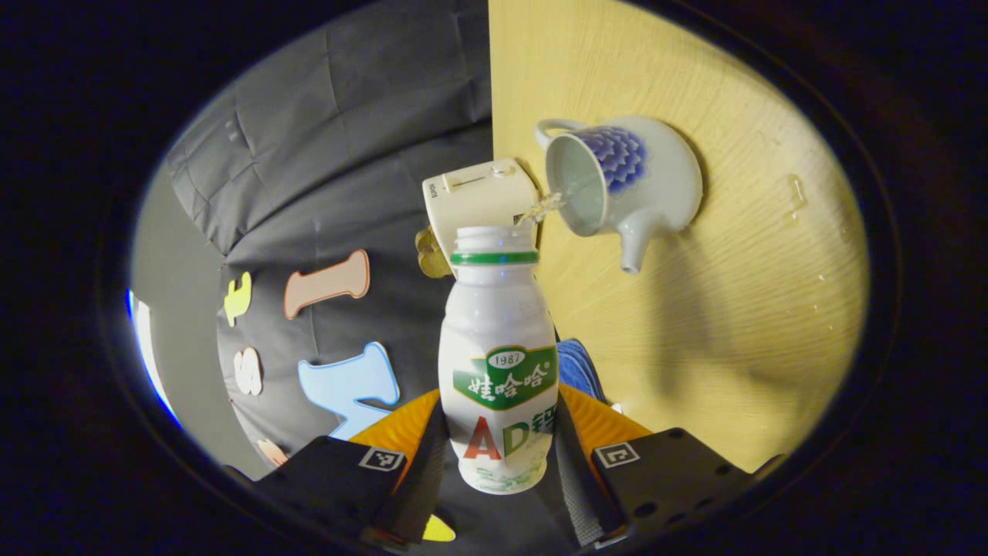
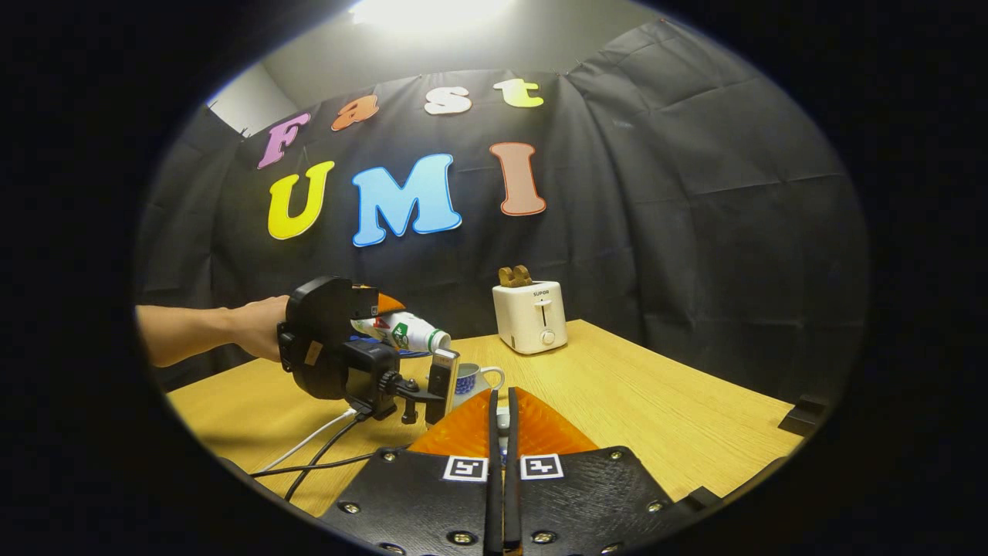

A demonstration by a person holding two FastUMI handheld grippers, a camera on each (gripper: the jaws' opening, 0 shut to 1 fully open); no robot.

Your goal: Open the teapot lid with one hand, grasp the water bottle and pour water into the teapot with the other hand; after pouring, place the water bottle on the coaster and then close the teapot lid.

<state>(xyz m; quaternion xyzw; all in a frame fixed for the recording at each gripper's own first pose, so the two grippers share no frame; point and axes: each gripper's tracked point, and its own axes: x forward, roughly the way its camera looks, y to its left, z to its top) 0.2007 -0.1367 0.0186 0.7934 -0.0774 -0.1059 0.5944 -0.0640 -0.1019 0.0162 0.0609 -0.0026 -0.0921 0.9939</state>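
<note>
- Left gripper view, nearest: the left gripper (image 1: 498,455) grasps a white water bottle (image 1: 499,371), one finger pressed on each side of its lower body; the bottle's base sits between the fingers and hides part of them.
- The bottle runs straight out ahead of the gripper, cap off, its green-ringed mouth (image 1: 494,241) pointing at the teapot.
- A thin stream of water (image 1: 543,207) leaves the mouth and falls into the open teapot (image 1: 625,181) just beyond it and to the right; the pot has no lid on it, and its spout points back toward the gripper.
- A strip of blue (image 1: 579,369) peeks from behind the bottle; what it is cannot be told.
- Farther out, a white toaster (image 1: 478,201) is half covered by the bottle's neck, with something brown (image 1: 432,255) at its slot.
- The wooden table (image 1: 733,324) appears turned on its side in this view; a few water drops lie on it.
- Right gripper view, nearest: the right gripper (image 2: 502,432) is clenched, its fingers almost touching; something small and pale (image 2: 502,421) shows between them, too hidden to name.
- Just ahead and left, the teapot (image 2: 471,378) is mostly blocked by the fingers and by the other gripper's rig.
- Beyond it a person's hand (image 2: 258,328) holds the left gripper (image 2: 340,340), the bottle (image 2: 405,330) tipped above the pot.
- Cables (image 2: 324,452) trail across the table (image 2: 679,417); the toaster (image 2: 529,316) stands farther back.
</note>
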